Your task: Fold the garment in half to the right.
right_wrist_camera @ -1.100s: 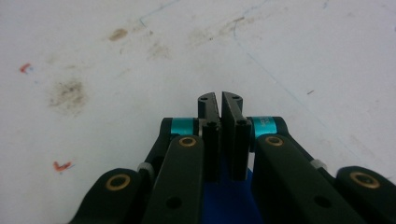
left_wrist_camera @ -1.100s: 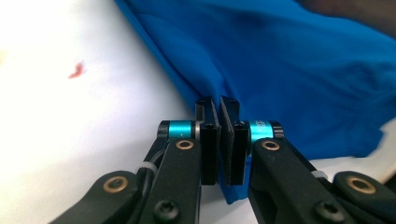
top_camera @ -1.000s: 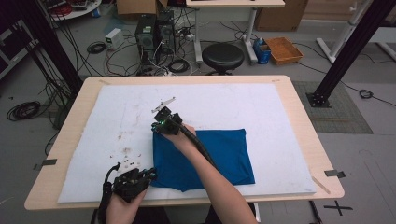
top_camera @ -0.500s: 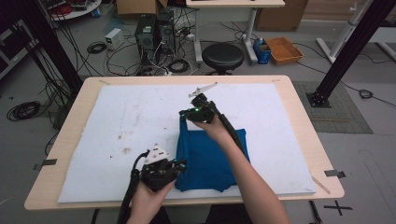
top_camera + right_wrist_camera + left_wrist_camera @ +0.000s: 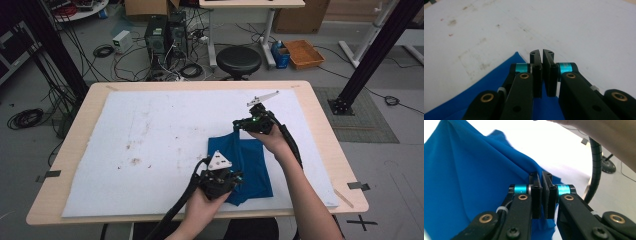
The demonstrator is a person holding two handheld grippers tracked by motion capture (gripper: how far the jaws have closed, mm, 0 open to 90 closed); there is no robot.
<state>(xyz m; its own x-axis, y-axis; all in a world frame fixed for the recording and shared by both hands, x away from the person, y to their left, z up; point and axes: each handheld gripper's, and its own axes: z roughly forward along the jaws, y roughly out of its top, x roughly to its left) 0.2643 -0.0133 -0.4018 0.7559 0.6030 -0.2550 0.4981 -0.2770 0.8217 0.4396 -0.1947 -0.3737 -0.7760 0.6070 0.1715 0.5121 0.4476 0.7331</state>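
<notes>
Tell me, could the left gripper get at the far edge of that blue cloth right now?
Probably not: the left gripper is shut on the blue cloth at its near edge, and the right gripper already holds the far one.

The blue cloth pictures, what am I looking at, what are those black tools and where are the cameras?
A person sits at a table and works two hand-held pinching tools, not a robot. One camera looks down from above. The other two ride on the tools and look along their black jaws. On the table's white mat lies a blue cloth, partly folded. The left gripper is shut on the cloth's near edge. The right gripper is shut on its far edge; from above it sits at the cloth's far end. Both hands seem to be folding the cloth.
</notes>
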